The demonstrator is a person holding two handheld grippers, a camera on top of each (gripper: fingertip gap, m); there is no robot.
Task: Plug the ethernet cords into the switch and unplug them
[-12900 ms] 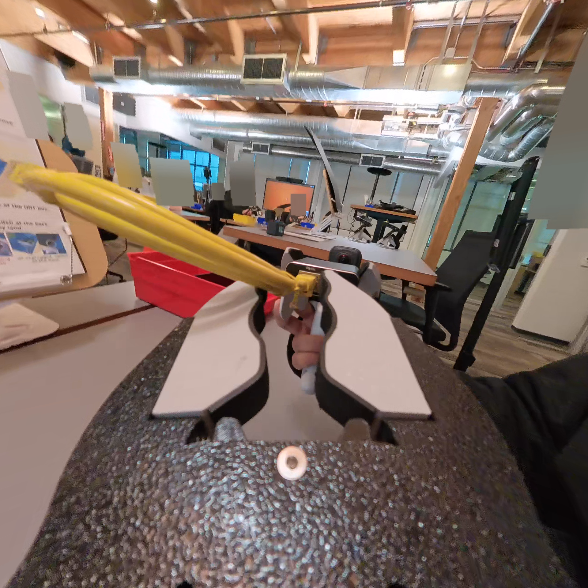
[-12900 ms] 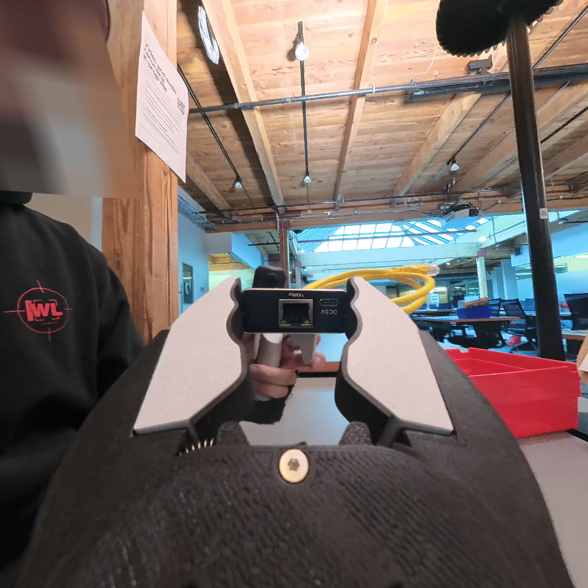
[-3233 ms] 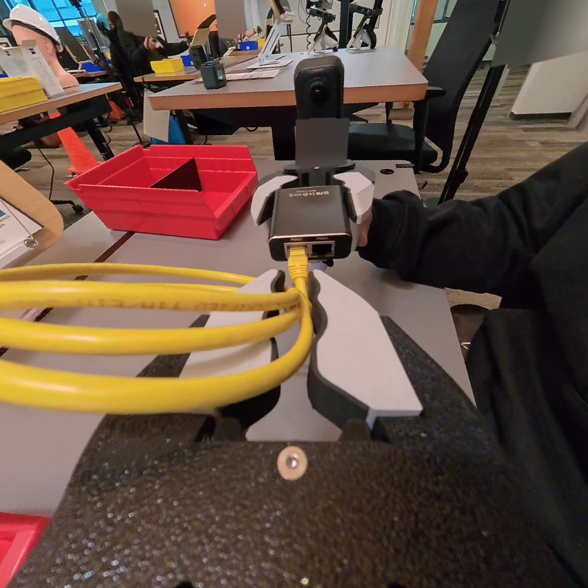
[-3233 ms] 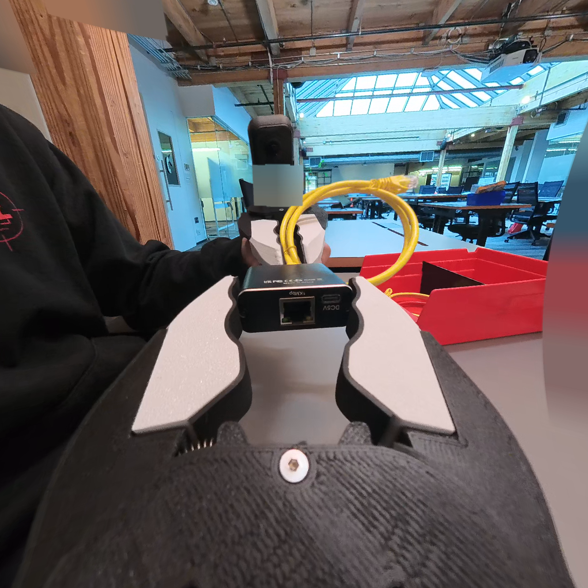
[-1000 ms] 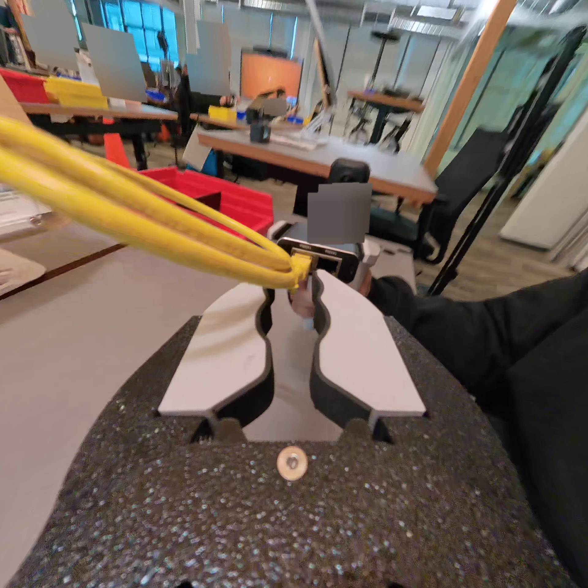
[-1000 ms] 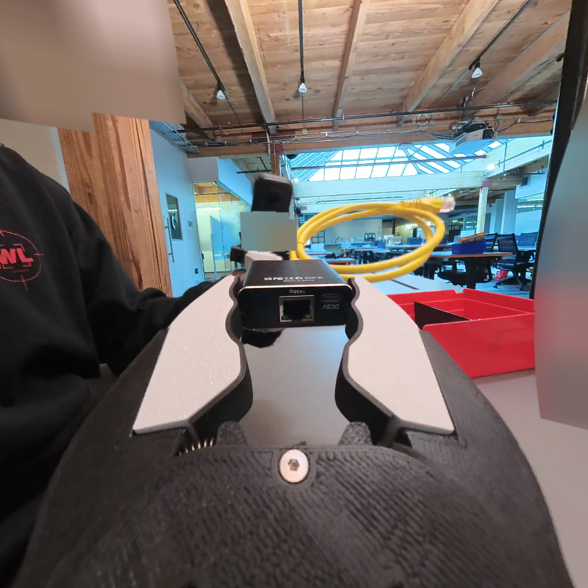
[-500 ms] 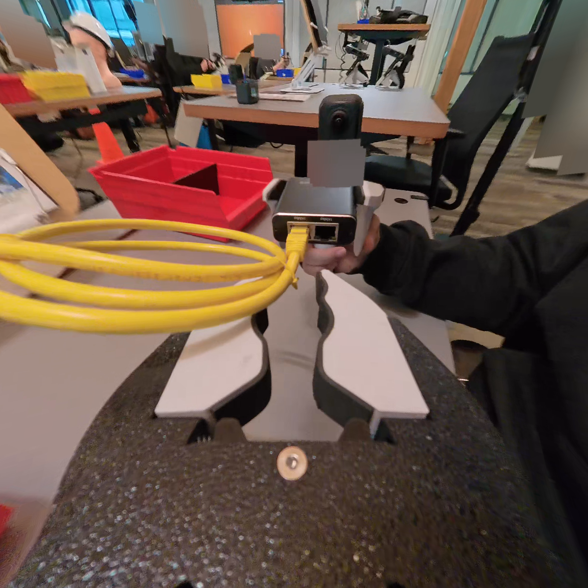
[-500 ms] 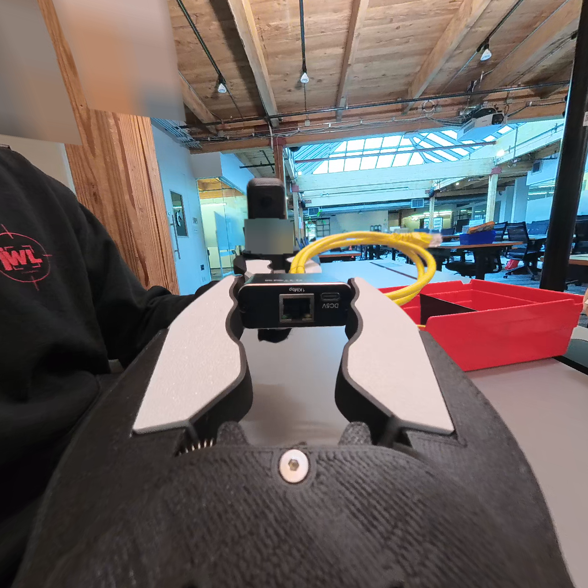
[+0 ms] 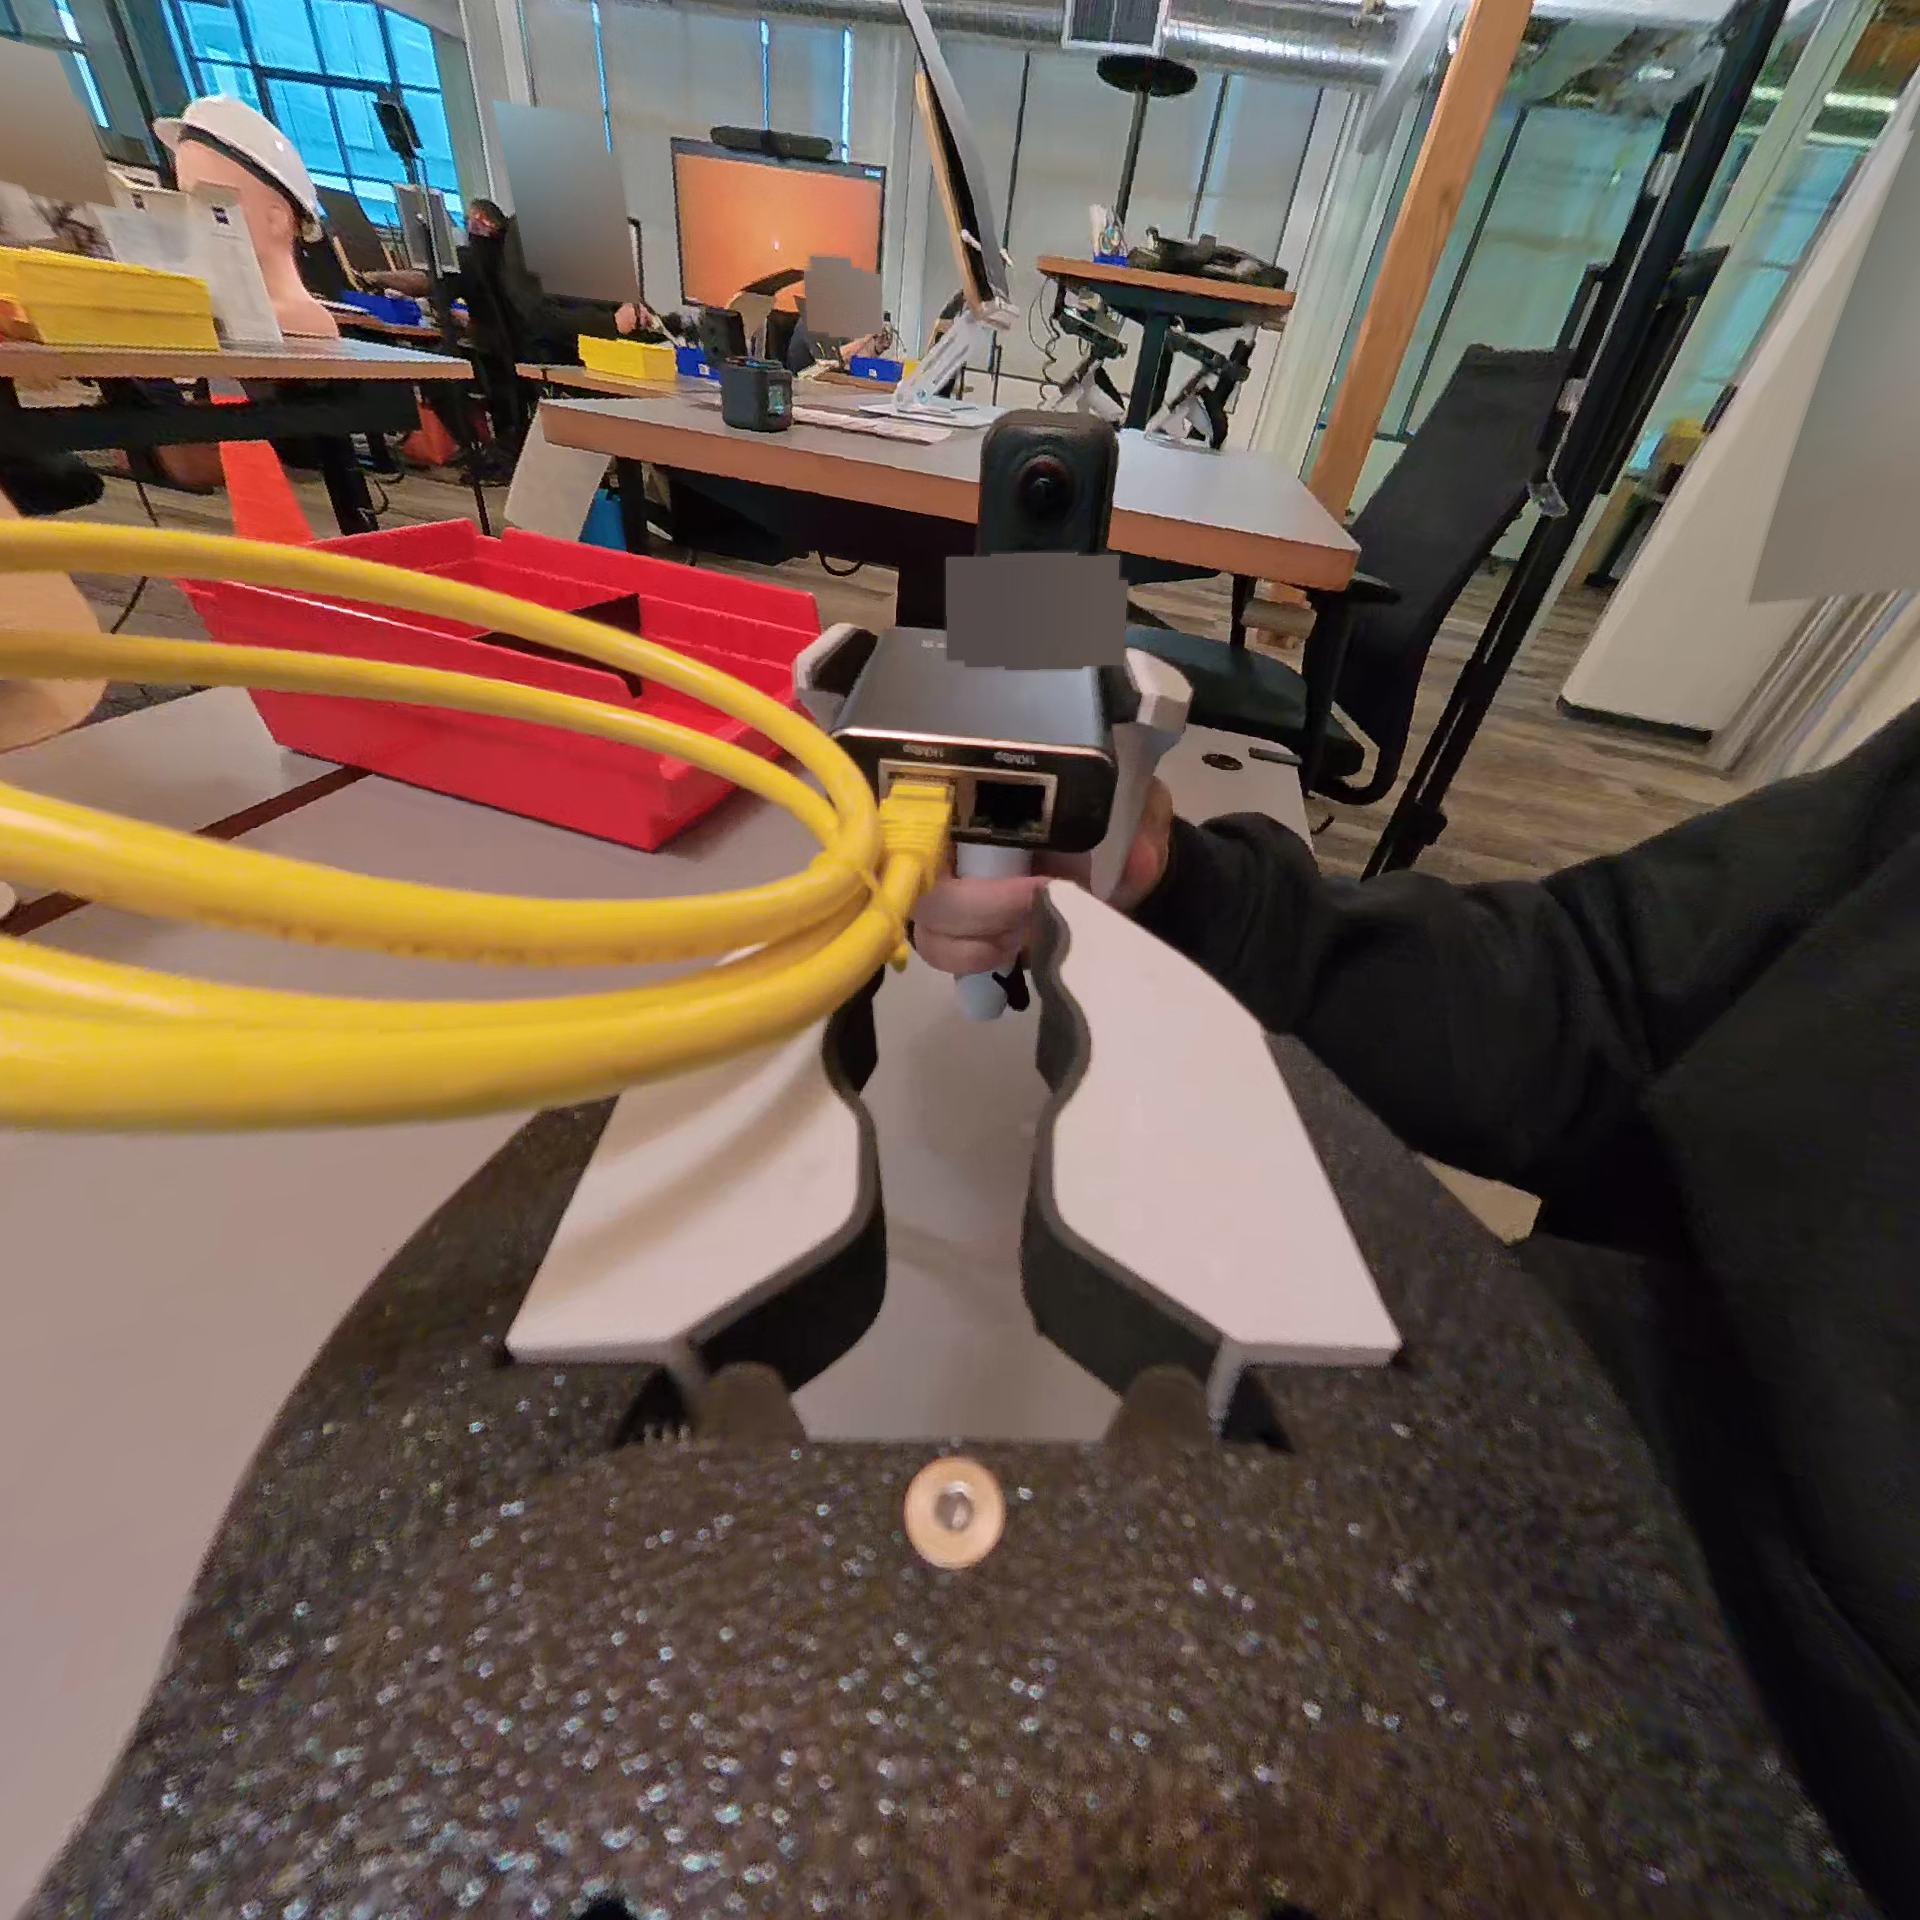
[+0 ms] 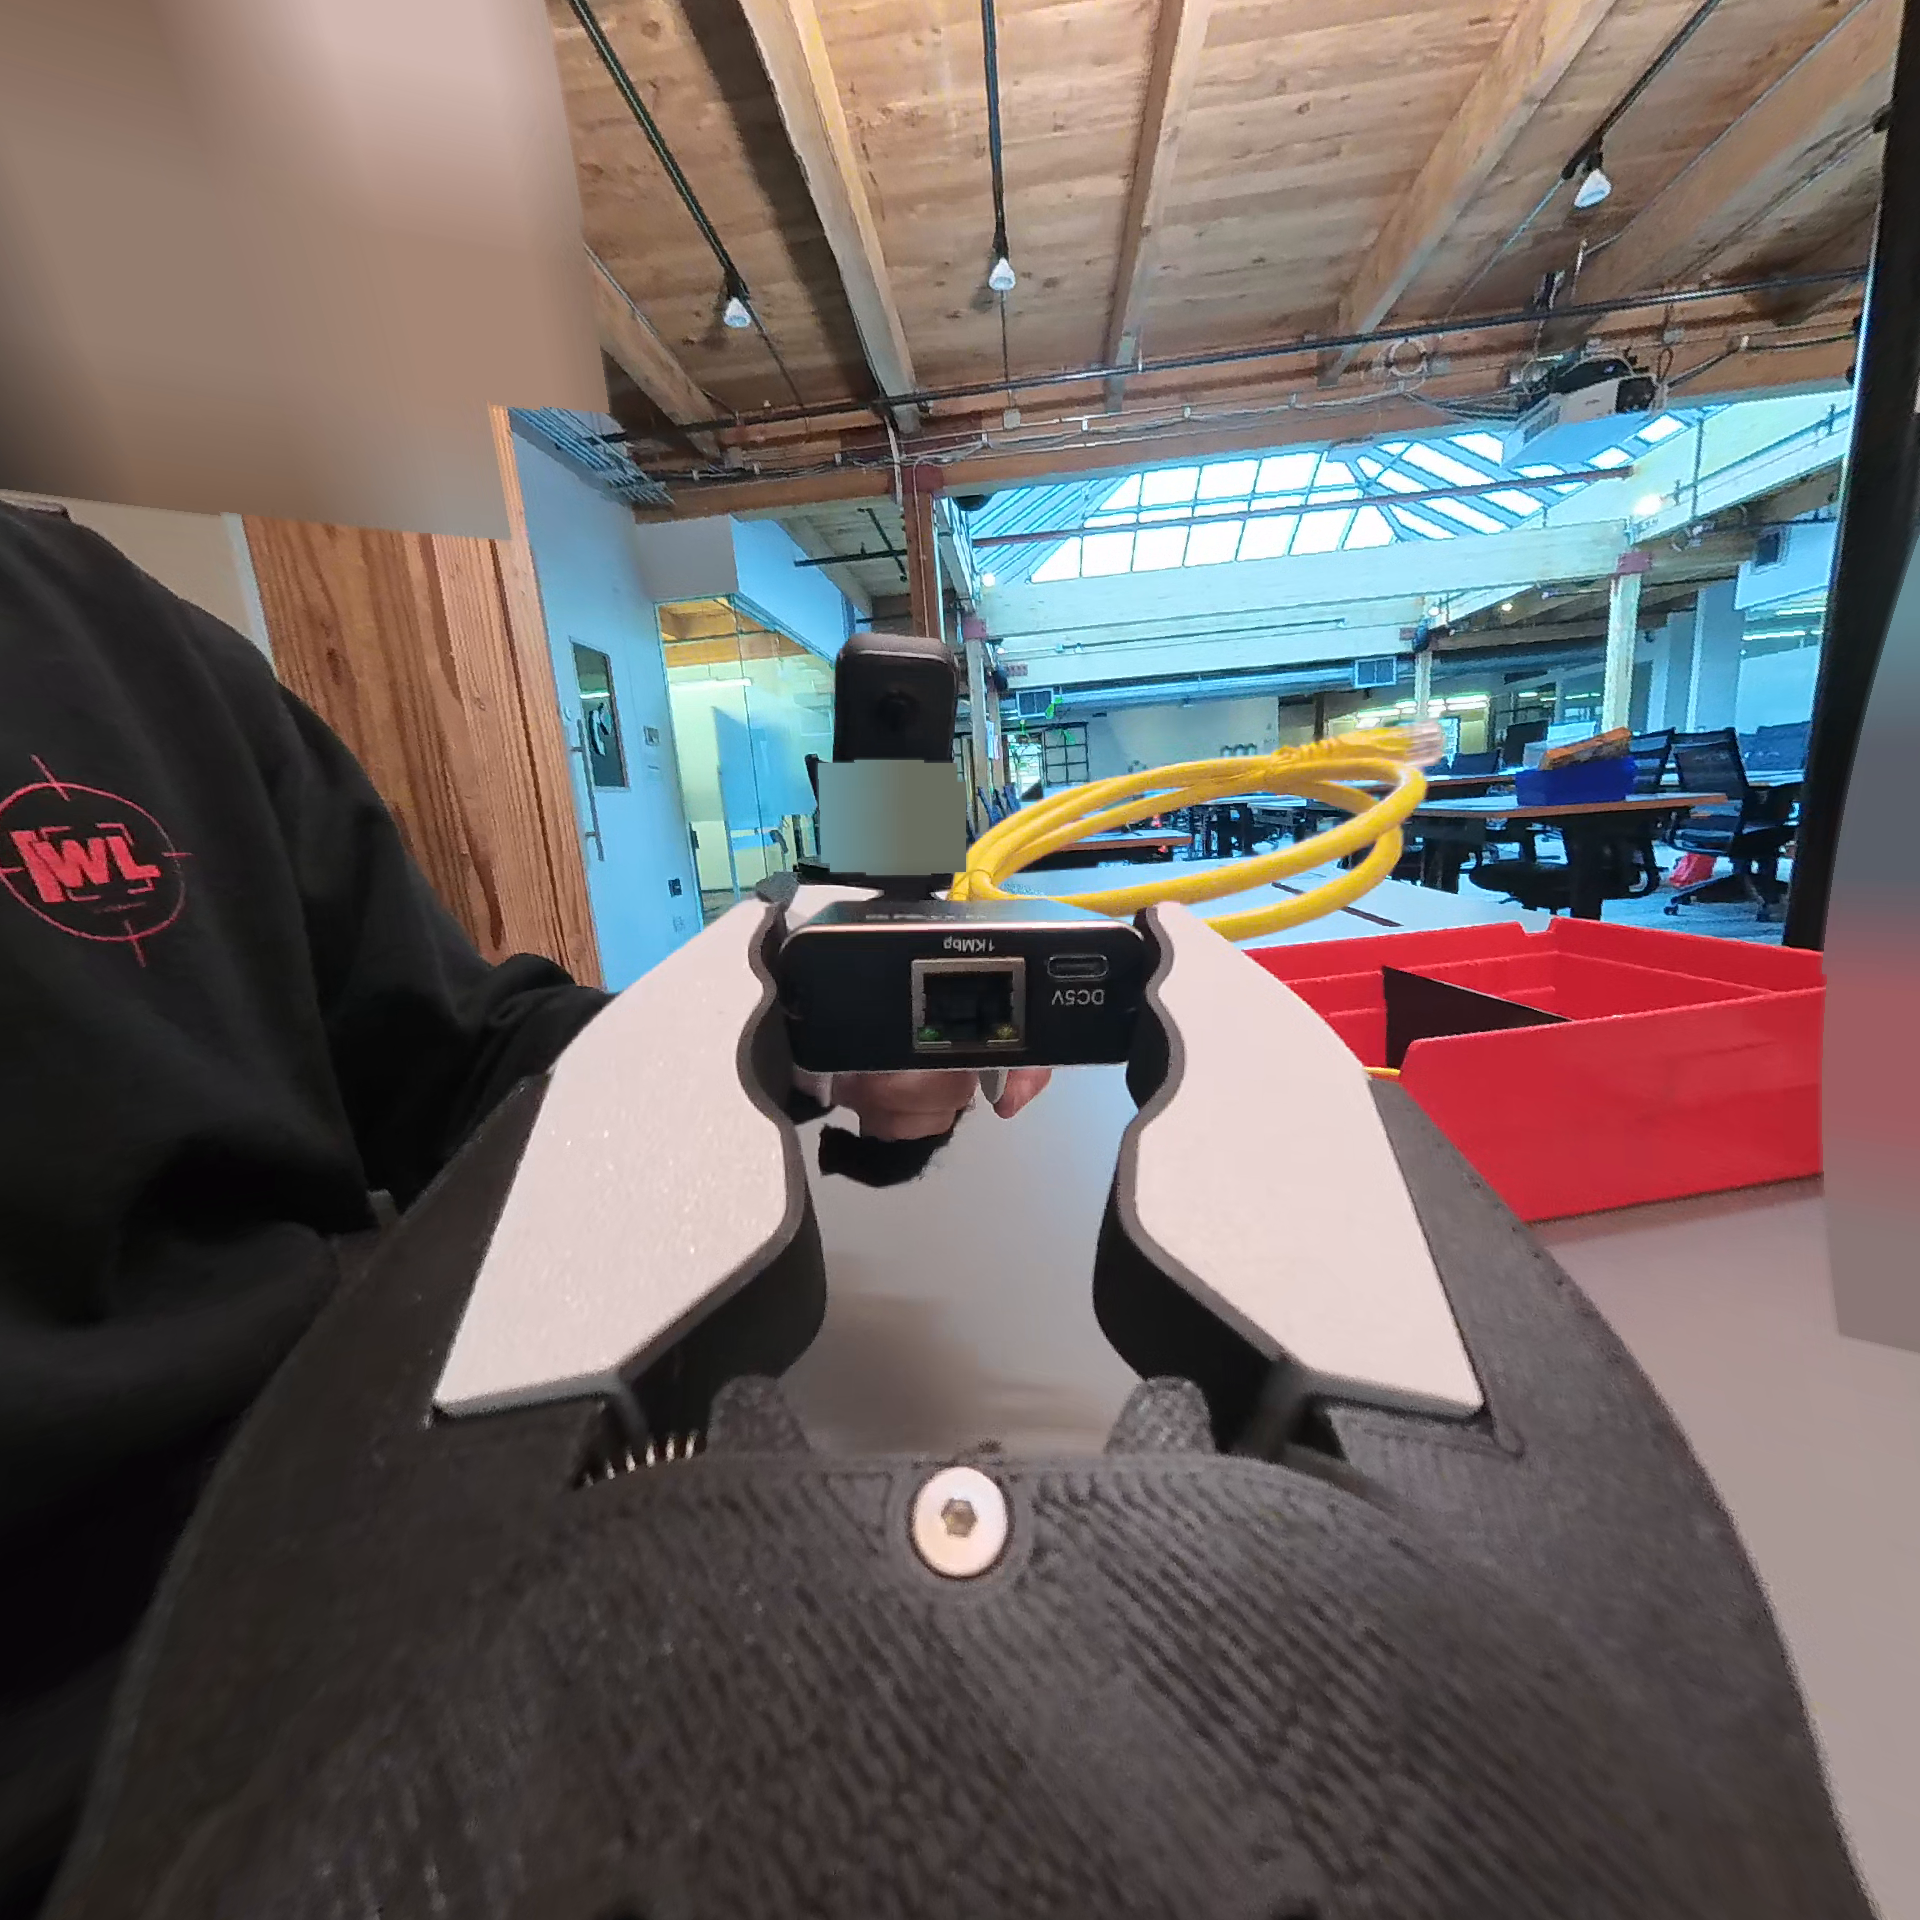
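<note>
Right gripper (image 10: 961,997) held level above the table (image 9: 156,1299), clamped across the black switch (image 10: 961,992), left gripper (image 9: 951,997) facing it, fingers parted and empty, coiled yellow ethernet cord (image 9: 416,935) plugged into the switch's left port.

Open workshop: timber ceiling (image 10: 1195,208), skylights (image 10: 1299,499), desks (image 9: 935,468), plank floor (image 9: 1507,727).

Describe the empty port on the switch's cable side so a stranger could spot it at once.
Find the red bin on the table; just right of it the right claw holds a black switch. Its near face has two side-by-side ports: the empty port is the dark right one, while the left holds the yellow cable.
</note>
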